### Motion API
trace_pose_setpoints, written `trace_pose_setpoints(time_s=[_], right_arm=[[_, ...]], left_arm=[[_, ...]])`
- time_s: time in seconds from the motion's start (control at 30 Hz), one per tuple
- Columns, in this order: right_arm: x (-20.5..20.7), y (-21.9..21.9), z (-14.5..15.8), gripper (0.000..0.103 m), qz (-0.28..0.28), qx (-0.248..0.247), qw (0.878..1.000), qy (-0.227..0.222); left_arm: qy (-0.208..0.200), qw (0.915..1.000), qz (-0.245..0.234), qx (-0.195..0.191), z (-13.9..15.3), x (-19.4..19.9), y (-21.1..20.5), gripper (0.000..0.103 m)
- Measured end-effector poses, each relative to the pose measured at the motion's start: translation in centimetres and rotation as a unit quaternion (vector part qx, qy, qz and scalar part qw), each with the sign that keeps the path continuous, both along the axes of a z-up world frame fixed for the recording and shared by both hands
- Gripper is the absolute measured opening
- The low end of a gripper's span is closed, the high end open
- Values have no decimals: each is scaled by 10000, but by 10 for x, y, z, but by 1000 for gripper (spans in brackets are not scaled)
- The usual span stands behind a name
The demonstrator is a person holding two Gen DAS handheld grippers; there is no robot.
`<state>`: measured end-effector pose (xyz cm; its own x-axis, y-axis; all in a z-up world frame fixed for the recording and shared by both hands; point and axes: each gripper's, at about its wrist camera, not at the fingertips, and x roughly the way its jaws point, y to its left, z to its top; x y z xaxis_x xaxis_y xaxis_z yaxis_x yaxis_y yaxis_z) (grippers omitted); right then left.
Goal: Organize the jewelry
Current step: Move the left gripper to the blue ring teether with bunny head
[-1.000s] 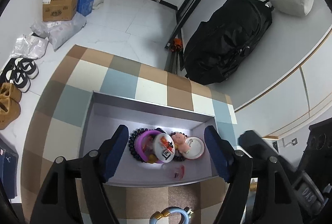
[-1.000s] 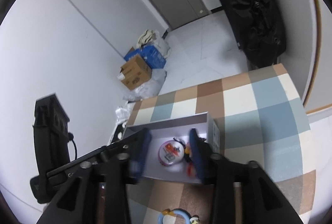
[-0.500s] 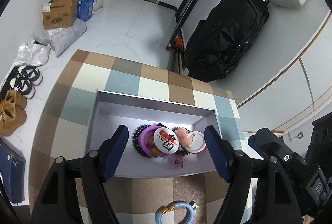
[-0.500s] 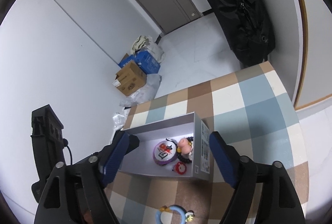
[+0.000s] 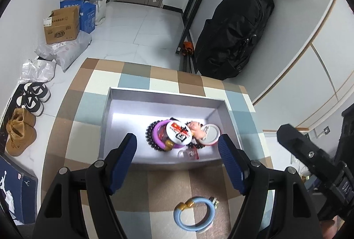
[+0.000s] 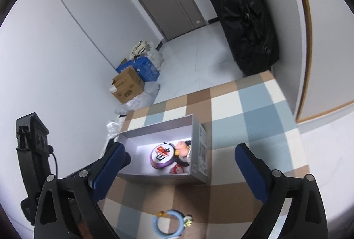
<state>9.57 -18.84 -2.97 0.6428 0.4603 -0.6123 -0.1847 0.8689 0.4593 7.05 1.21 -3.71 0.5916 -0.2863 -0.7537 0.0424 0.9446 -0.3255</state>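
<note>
Where checkered tablecloth [image 5: 137,75] ends, tiled floor [image 5: 141,26]

A jumping-figure logo marks the dark blue box [image 5: 15,194], partial lettering "DAS" shows on the black device [image 5: 345,185], while print on the brown carton [image 5: 62,27] and round badge [image 5: 179,133] remains illegible.

Even, cool indoor light fills both views, bright on the pale walls and floor. A hard white glare strip lies along the floor of the grey box [image 5: 124,128], washing out detail there. Fisheye bending curves the walls and the checked surface [image 5: 168,185], and black vignette rings the corners. The left view is sharp; the right view is softer, with smearing on the blue bracelet [image 6: 169,224] and the surface's near edge.
</note>
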Motion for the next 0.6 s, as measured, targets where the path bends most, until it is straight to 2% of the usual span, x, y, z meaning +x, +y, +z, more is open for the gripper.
trace_pose_setpoints(time_s=[0.1,0.27,0.4,0.6], right_arm=[[-8,-1,3,103,-2,-37,9999,-110],[-19,-2,2,103,-14,-151,9997,-199],[-24,-4,-2,103,-44,-292,9993,-214],[-31,-11,-9,103,-88,-298,9994,-120]], left_arm=[[20,10000,-64,-68,-2,-6,0,72],[-17,9997,-235,52,-4,-15,-9,73],[-16,9993,-343,162,-9,-23,-15,82],[172,9984,-530,107,-19,-34,-17,82]])
